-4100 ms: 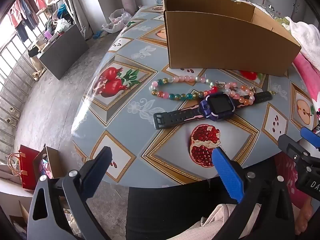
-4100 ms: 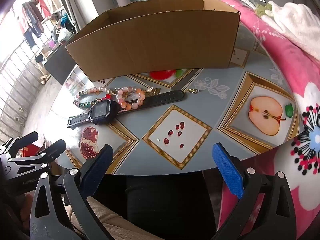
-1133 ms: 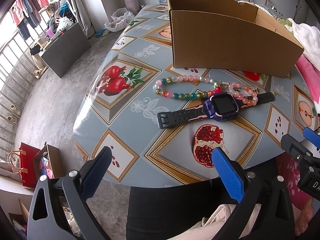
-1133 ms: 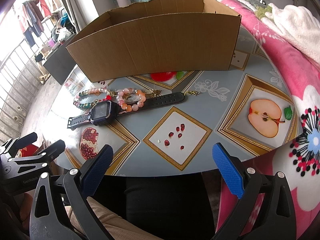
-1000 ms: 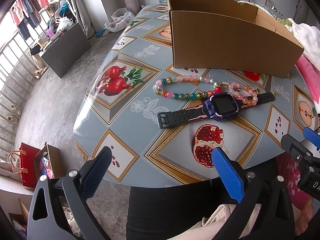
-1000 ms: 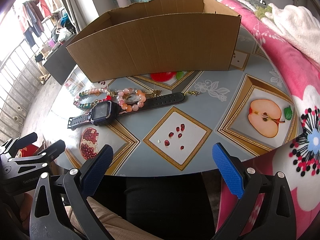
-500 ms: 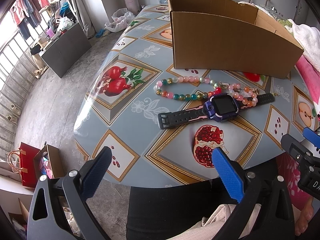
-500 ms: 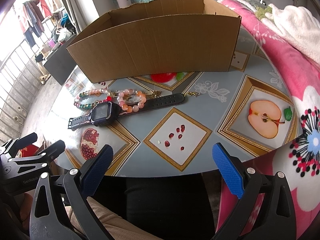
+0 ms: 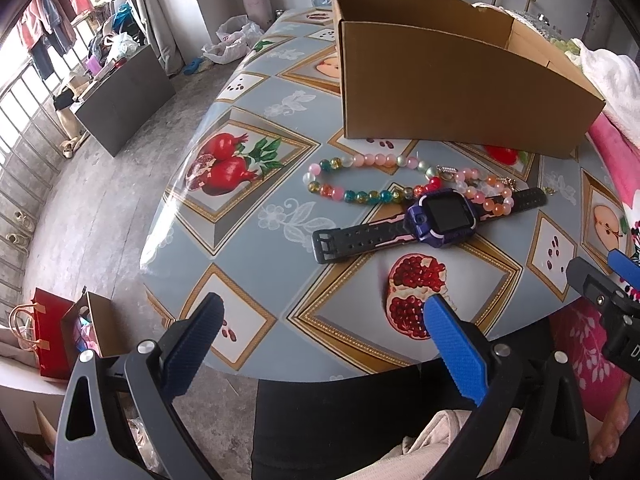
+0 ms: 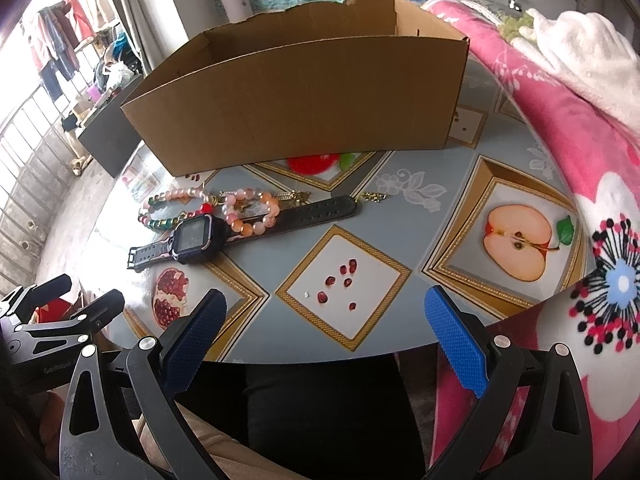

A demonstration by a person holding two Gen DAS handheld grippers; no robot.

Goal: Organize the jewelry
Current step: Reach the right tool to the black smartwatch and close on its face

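A purple smartwatch (image 9: 442, 217) with a black strap lies on the table in front of an open cardboard box (image 9: 460, 92). A multicoloured bead bracelet (image 9: 360, 178) and a pink-orange bead bracelet (image 9: 490, 194) lie beside it, with small gold pieces (image 10: 374, 197) near the strap end. The watch (image 10: 194, 239), bracelets (image 10: 252, 210) and box (image 10: 304, 108) also show in the right wrist view. My left gripper (image 9: 320, 338) is open and empty at the table's near edge. My right gripper (image 10: 322, 330) is open and empty, also at the near edge.
The table (image 9: 256, 200) has a grey fruit-print cover. A pink flowered blanket (image 10: 560, 128) with a white cloth lies at the right. The floor at the left holds a grey cabinet (image 9: 120, 92) and a red bag (image 9: 44, 332). The person's lap is below both grippers.
Both grippers have stayed open and nearly still. The left view has shifted very slightly closer to the table since four seconds ago. Nothing on the table has moved.
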